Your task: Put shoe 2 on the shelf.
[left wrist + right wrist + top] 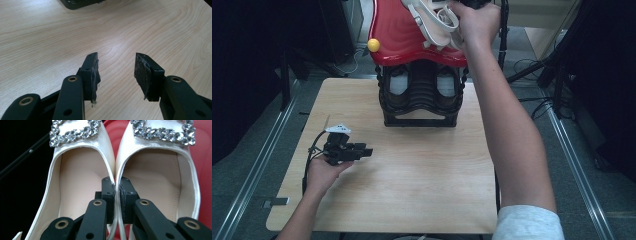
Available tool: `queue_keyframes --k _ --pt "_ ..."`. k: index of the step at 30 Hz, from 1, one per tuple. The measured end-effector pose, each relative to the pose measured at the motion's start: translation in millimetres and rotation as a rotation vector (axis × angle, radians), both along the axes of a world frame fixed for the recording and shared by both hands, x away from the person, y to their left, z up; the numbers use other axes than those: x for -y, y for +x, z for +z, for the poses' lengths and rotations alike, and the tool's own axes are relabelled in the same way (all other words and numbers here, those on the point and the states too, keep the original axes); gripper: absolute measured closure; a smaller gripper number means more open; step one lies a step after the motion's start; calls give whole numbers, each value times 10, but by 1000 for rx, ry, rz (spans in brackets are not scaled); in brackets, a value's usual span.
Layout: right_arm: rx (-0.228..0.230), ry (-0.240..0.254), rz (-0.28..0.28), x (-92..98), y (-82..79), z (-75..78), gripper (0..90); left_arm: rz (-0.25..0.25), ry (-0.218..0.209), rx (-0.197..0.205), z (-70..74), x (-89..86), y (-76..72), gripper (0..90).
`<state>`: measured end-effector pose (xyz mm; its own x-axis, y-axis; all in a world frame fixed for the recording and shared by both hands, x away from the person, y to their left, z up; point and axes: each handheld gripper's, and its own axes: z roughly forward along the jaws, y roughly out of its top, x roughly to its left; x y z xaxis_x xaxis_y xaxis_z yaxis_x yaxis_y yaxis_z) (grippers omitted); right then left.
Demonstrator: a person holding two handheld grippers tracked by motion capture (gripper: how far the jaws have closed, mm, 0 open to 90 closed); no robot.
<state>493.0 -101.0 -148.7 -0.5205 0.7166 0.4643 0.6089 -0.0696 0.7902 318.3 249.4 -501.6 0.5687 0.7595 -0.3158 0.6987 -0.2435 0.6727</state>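
Observation:
Two white satin shoes (82, 177) with rhinestone buckles (75, 131) sit side by side. My right gripper (116, 185) is shut on their two touching inner edges, one finger inside each shoe. In the high view the white shoes (434, 22) hang from my right hand above the red top (399, 35) of a black shoe rack (419, 97). My left gripper (362, 151) rests low over the wooden table (422, 175) at the left, held by the left hand. Its jaws stand open over bare wood, my left gripper (116, 67) holding nothing.
A yellow ball (373, 45) sits at the red top's left edge. Dark shoes (398, 85) fill the rack's lower shelf. The rack's black base (77, 3) lies at the top of the left gripper view. Metal rails (267, 160) run along both sides of the table.

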Motion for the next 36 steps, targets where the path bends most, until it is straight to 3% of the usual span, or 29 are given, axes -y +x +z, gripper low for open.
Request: queue_keyframes --k 8,12,23,30,36 --pt "-32 9 -136 -142 173 -73 857 -13 -9 -5 -10 53 40 543" --pt "-35 6 -199 -201 230 -126 855 -30 7 -7 -31 116 45 543" --pt "-14 -42 -256 -460 249 -238 850 -45 17 -3 -23 141 45 542" --pt "-4 -68 -236 -538 262 -302 801 -46 15 0 -16 131 44 542" --pt "18 -65 -220 -502 234 -240 746 -44 17 -3 -21 134 54 542"
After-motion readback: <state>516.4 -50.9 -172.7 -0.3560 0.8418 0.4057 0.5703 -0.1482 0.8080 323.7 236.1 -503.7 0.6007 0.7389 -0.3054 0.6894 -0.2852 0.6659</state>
